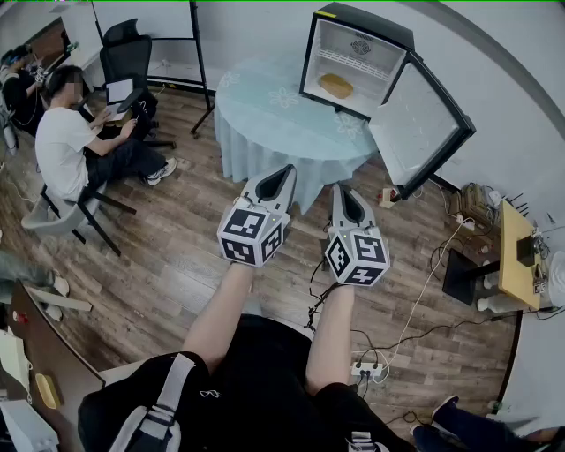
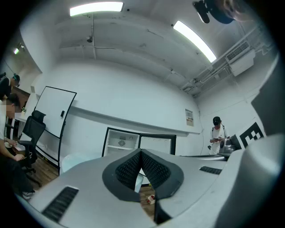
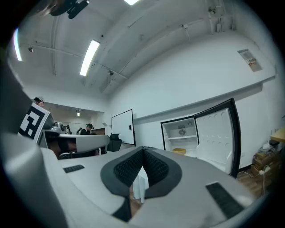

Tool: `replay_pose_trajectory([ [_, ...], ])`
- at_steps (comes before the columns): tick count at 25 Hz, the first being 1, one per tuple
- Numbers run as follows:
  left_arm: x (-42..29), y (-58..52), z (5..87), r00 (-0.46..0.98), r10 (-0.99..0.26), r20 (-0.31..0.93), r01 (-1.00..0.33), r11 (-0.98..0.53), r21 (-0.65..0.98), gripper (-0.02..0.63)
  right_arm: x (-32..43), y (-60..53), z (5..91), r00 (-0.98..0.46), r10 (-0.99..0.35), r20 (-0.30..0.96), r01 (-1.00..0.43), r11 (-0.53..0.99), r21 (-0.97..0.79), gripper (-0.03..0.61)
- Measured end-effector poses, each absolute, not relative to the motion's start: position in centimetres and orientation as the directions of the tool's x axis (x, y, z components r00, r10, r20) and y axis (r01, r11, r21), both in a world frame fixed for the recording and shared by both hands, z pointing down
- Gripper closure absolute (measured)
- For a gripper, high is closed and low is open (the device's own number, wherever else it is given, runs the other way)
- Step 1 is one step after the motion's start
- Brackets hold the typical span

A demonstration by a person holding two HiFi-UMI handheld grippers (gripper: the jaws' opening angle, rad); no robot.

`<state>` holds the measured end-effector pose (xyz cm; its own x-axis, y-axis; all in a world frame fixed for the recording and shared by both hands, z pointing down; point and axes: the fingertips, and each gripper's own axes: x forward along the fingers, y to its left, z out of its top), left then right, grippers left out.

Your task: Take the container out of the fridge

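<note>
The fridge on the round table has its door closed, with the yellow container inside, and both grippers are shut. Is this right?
No: the head view shows the door open. The rest holds: the fridge stands on the round table, the yellow container is inside, and the left gripper and right gripper are shut.

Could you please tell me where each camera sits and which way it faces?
Head view: on the person's head, steeply down at forearms, left gripper, right gripper.
Left gripper view: on the left gripper, level along its shut jaws toward fridge.
Right gripper view: likewise on its gripper, toward fridge and yellow container.
Shared: the open fridge.
</note>
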<state>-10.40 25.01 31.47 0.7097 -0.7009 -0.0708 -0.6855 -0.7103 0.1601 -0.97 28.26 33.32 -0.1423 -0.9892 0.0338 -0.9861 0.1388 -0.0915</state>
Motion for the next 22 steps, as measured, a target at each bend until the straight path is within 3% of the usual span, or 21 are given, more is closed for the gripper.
replay_pose_trajectory([
  [22, -10.0, 24.4, 32.7, 0.714, -0.698, -0.055, -0.68, -0.71, 0.184, 0.614, -1.1, 27.6, 33.7, -0.149, -0.989, 0.022, -0.987, 0.147, -0.067, 0.572],
])
